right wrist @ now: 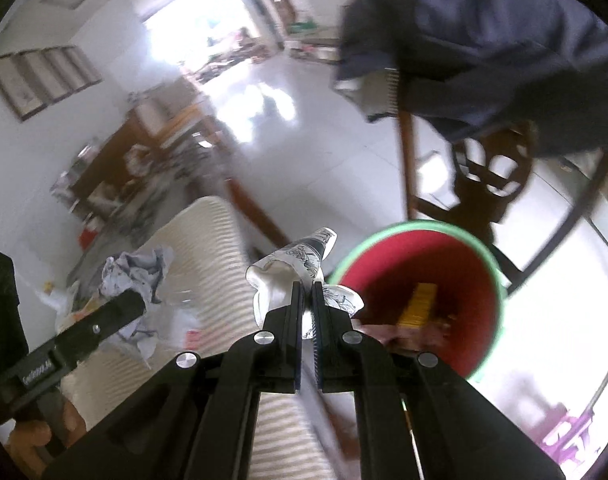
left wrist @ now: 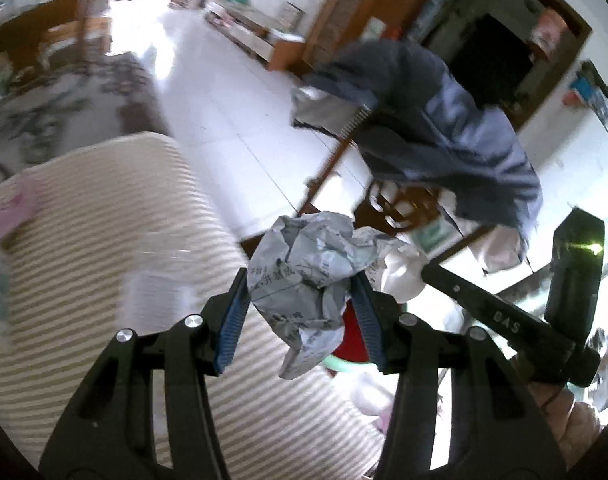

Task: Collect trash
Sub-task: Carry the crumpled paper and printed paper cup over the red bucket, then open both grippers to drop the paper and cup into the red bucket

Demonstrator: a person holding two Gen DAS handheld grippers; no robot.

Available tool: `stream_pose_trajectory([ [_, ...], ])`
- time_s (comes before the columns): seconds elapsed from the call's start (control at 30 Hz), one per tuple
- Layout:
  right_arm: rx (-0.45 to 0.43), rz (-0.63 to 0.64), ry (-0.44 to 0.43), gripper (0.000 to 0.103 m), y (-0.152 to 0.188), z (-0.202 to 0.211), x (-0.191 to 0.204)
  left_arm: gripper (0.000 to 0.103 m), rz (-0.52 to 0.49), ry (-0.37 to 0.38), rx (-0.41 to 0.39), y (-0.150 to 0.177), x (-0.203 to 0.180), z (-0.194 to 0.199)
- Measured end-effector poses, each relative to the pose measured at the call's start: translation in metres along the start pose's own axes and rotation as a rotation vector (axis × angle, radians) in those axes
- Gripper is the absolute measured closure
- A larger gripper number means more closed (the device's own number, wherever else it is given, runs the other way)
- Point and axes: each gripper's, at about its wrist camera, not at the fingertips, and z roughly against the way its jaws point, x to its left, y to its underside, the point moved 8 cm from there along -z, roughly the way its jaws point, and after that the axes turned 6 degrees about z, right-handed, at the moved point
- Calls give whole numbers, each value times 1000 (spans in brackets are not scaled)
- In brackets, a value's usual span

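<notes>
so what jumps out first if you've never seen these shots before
Most striking is the crumpled newspaper ball clamped in the left gripper, filling the middle of the left wrist view above a striped cream cushion. In the right wrist view, the right gripper pinches a crushed printed paper cup, with a red bin with a green rim just to its right. A blue jacket hangs over a wooden chair behind.

I see crumpled, matt printed paper [left wrist: 304, 276], a glossy red plastic bin [right wrist: 419, 292], ribbed cream upholstery [left wrist: 104, 240], and a glossy tiled floor [right wrist: 304, 152].
</notes>
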Motion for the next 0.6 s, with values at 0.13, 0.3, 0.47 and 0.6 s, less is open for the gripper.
stream_pose_trajectory([
  [0.13, 8, -54, 34, 99, 3, 5, -36, 55, -54, 34, 63, 9, -35, -35],
  [0.3, 15, -88, 62, 98, 10, 11, -66, 53, -89, 51, 124, 16, -60, -68],
  [0.47, 15, -134, 49, 89, 13, 12, -80, 39, -95, 41, 152, 22, -69, -81],
  [0.6, -2, -162, 47, 68, 12, 14, -82, 36, -83, 28, 130, 16, -65, -74],
])
